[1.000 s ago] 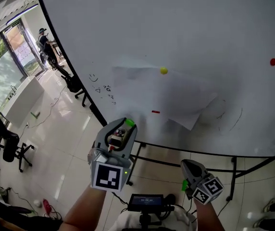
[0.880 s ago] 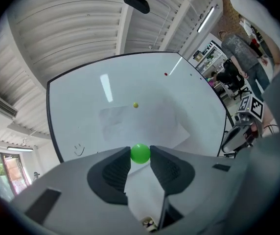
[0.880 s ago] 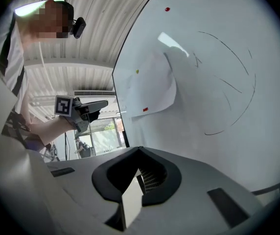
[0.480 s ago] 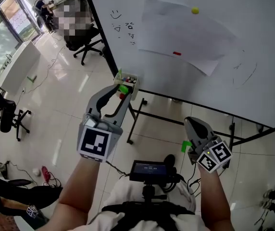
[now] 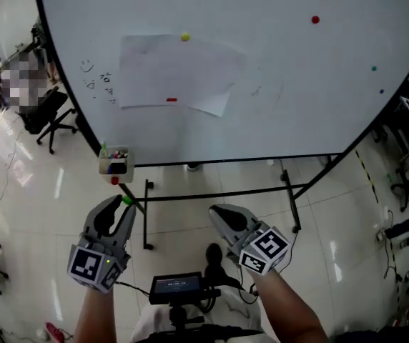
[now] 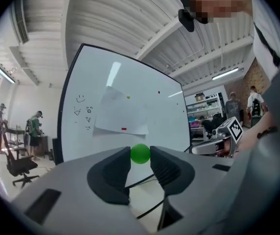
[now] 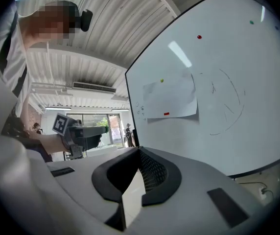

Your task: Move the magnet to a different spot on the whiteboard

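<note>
left gripper [image 5: 122, 206]: sits lower now with its green magnet [image 5: 126, 199], well clear of the whiteboard's [image 5: 297, 84] bottom edge
right gripper [image 5: 215, 211]: now below the middle of that edge

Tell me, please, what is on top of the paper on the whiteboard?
A yellow magnet at its top edge, a red bar near its bottom. The whiteboard behind it is covered.

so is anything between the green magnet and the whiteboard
Nothing visible does. The left gripper holds the green magnet, with open air up to the whiteboard. A pinned paper sheet covers part of it; much of the board around is free.
</note>
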A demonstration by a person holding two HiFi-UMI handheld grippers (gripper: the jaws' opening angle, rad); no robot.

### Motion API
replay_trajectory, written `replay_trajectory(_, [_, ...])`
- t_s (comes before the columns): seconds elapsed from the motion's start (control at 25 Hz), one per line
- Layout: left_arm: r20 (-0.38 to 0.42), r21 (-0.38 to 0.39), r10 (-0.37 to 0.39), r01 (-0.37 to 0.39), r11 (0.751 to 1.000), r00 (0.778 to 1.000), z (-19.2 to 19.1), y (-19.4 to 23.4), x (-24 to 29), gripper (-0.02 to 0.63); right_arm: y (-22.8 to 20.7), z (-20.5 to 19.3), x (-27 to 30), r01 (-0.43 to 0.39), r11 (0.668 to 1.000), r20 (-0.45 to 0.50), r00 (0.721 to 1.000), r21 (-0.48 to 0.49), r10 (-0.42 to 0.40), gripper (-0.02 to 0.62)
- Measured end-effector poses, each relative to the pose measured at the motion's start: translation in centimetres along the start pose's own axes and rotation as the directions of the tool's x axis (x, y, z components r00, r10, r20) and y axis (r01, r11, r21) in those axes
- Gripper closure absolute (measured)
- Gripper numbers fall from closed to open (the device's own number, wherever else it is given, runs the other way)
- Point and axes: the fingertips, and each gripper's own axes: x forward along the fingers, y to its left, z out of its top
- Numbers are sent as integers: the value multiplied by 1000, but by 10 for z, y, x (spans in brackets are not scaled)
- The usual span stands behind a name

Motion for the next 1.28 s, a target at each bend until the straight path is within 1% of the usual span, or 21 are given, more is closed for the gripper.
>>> replay_trajectory(0.08, [-2,-42,-58,58,997,998,-12,-13,-1,453,6,-4,-12,21,1000,-7,1000,4,-21,565])
replay_trajectory(0.16, [9,-89,-131,132,987,991,-21,-32,2,453,10,-7,-30,57,998,-16,998,4,-57,565])
replay_trajectory(0.24, [18,-117,-214,214,970,977,-28,-55,9,453,11,-9,-54,112,994,-22,993,1,-112,565])
replay_trajectory(0.32, [27,-130,-280,281,951,960,-29,-75,16,453,12,-10,-74,165,986,-22,986,2,-164,565])
replay_trajectory(0.4, [27,-135,-332,332,933,943,-30,-93,20,453,11,-10,-89,204,979,-17,979,6,-204,565])
replay_trajectory(0.52, [23,-144,-393,392,908,919,-33,-116,24,453,8,-13,-106,241,970,-11,971,19,-241,565])
replay_trajectory(0.6, [11,-153,-418,415,897,908,-38,-130,24,453,6,-14,-118,252,967,-3,968,29,-252,565])
replay_trajectory(0.8, [-39,-155,-454,443,883,890,-49,-167,37,453,-10,-8,-146,262,964,18,965,43,-263,565])
replay_trajectory(0.88, [-43,-169,-474,461,871,880,-48,-186,46,453,-16,-3,-157,256,966,22,966,46,-257,565])
replay_trajectory(1.0, [-28,-186,-500,487,853,865,-43,-211,65,453,-29,4,-171,244,969,25,969,45,-245,566])
replay_trajectory(1.08, [-15,-197,-504,491,848,864,-38,-227,71,453,-32,5,-181,233,971,22,972,51,-234,565])
replay_trajectory(1.28, [-17,-219,-484,469,856,875,-37,-254,80,453,-40,10,-205,197,980,14,980,42,-198,565])
